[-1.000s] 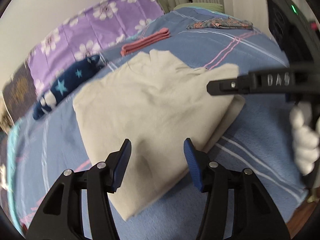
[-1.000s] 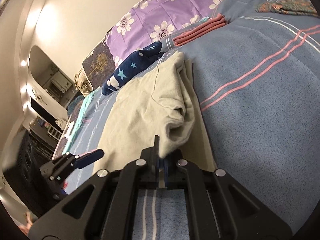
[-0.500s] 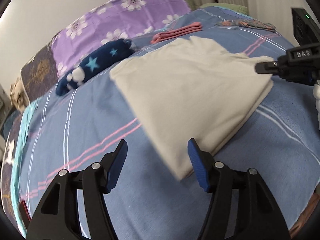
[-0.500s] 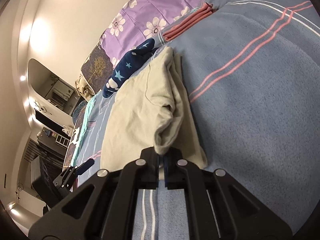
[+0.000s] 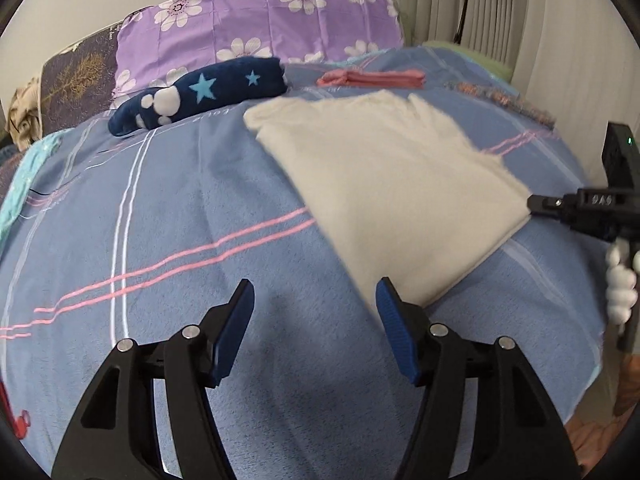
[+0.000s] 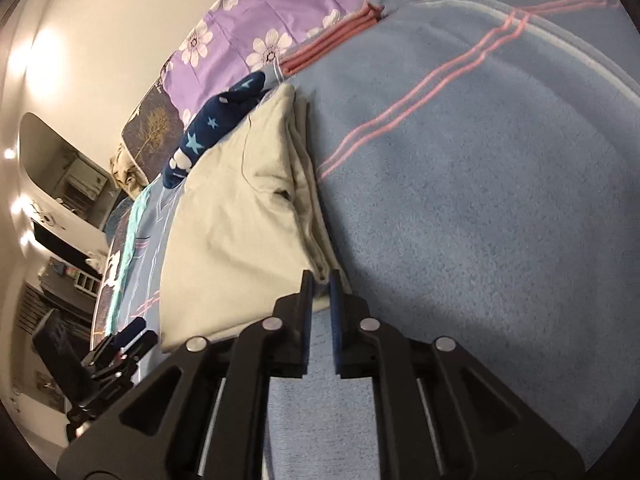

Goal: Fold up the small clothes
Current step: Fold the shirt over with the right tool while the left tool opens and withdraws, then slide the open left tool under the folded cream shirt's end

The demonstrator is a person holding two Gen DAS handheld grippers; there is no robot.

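Observation:
A folded cream garment (image 5: 396,184) lies flat on the blue striped blanket (image 5: 180,208); it also shows in the right wrist view (image 6: 236,224). My left gripper (image 5: 314,300) is open and empty, above the blanket just left of the garment's near corner. My right gripper (image 6: 320,280) is at the garment's near right corner, its jaws a small gap apart with the cloth edge at their tips. In the left wrist view the right gripper (image 5: 536,202) touches the garment's right corner.
A navy star-patterned roll (image 5: 200,94), a folded pink cloth (image 5: 372,78) and a purple flowered pillow (image 5: 256,36) lie at the back. A patterned cloth (image 5: 504,100) lies at the far right. The bed's edge (image 5: 592,380) drops off at the right.
My left gripper has drawn back left off the garment. The garment's raised fold has been laid flat. My right gripper's jaws have parted slightly from the corner.

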